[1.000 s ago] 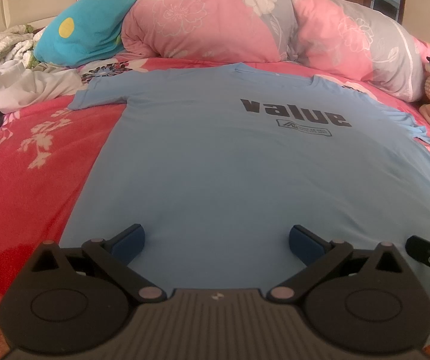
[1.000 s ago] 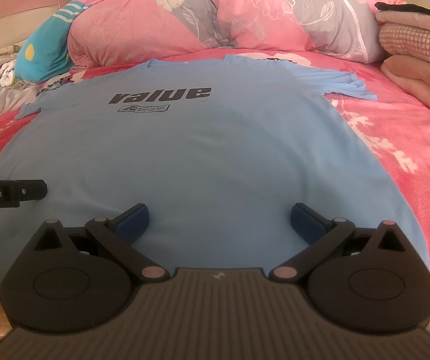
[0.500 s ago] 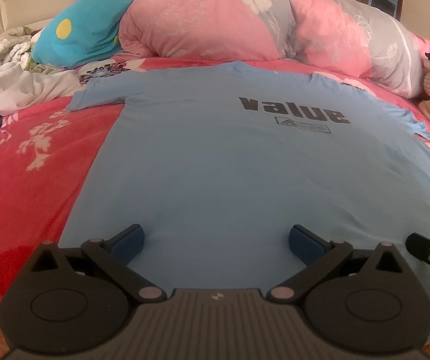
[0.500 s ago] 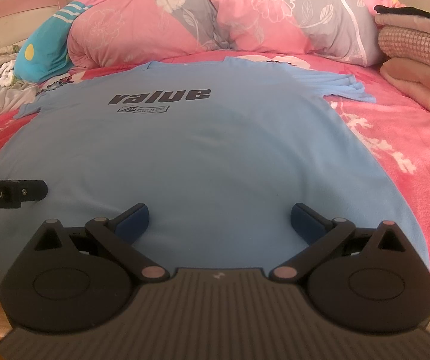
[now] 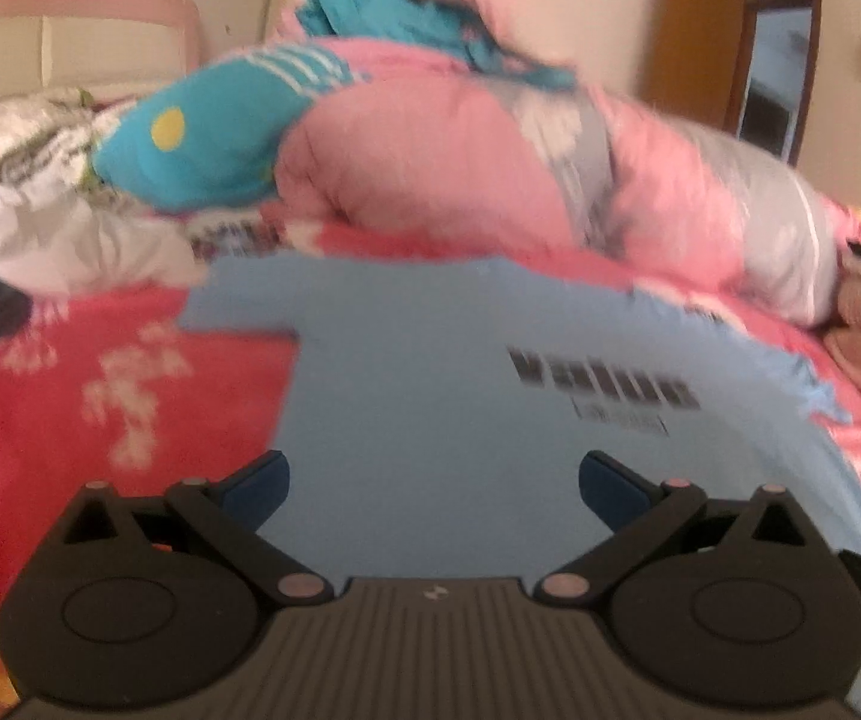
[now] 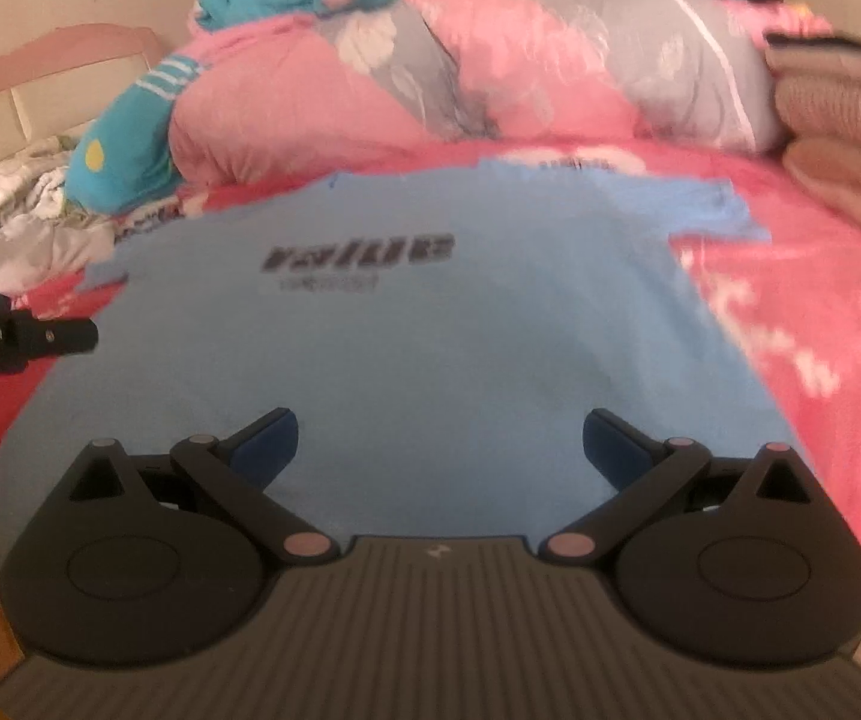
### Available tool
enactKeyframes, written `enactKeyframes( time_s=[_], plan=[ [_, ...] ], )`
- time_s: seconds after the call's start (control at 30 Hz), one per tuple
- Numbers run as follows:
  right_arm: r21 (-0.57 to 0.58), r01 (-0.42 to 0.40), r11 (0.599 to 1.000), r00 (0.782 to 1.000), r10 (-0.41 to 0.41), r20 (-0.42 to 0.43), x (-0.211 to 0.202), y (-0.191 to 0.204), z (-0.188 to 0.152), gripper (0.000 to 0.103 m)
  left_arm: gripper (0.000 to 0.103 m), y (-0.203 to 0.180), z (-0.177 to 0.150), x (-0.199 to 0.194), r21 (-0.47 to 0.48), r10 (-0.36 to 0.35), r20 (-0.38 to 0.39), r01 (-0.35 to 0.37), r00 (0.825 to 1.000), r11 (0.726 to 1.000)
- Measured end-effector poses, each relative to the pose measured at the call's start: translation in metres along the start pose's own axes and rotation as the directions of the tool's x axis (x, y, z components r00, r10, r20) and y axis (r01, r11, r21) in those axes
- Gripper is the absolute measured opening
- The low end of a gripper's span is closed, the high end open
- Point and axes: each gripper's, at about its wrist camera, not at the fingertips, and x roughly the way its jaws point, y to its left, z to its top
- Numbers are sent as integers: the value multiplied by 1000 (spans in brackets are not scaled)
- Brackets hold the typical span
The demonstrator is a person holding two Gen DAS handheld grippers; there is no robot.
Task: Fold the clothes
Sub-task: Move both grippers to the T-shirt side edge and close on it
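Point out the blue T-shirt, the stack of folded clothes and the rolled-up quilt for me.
T-shirt [image 6: 430,348]: right wrist view, middle of its front, below the print.
Stack of folded clothes [image 6: 844,102]: right wrist view, knitted layer at the right edge.
Quilt [image 5: 430,180]: left wrist view, pink bulge behind the collar.

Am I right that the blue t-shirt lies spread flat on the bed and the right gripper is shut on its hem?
Not quite. The blue t-shirt does lie spread flat on the bed, but the right gripper is open, holding nothing, as the right wrist view shows.
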Motion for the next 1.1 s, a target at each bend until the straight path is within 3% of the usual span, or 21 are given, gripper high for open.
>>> enactKeyframes(
  time_s=[0.23,0.3,0.47,0.6,0.77,0.8,0.93,1.07,1.1],
  plan=[
    [-164,-35,986,998,43,51,13,43,53,102,103,49,49,24,-96,-2,73,9,997,995],
    [-215,-57,975,996,72,61,22,60,74,102,103,62,59,34,-127,28,94,-15,995,992],
    [-271,-191,944,975,214,60,58,113,142,102,103,87,78,75,-163,197,81,-182,977,970],
    [-308,-342,888,934,358,-4,102,169,196,102,100,108,82,108,-197,225,39,-213,974,957],
    [-375,-490,787,870,468,-156,172,255,234,101,75,124,72,135,-242,178,-16,-176,984,954],
    [-385,-517,765,855,482,-190,187,272,239,101,74,126,70,140,-248,166,-33,-169,986,954],
    [-412,-587,697,809,487,-328,241,328,240,94,64,136,69,151,-281,136,-58,-147,989,948],
    [-399,-630,666,770,472,-429,290,367,233,83,58,140,72,155,-300,134,-46,-142,990,943],
    [-400,-626,669,770,452,-450,300,374,229,82,56,140,72,157,-301,137,-49,-145,989,942]
  ],
)
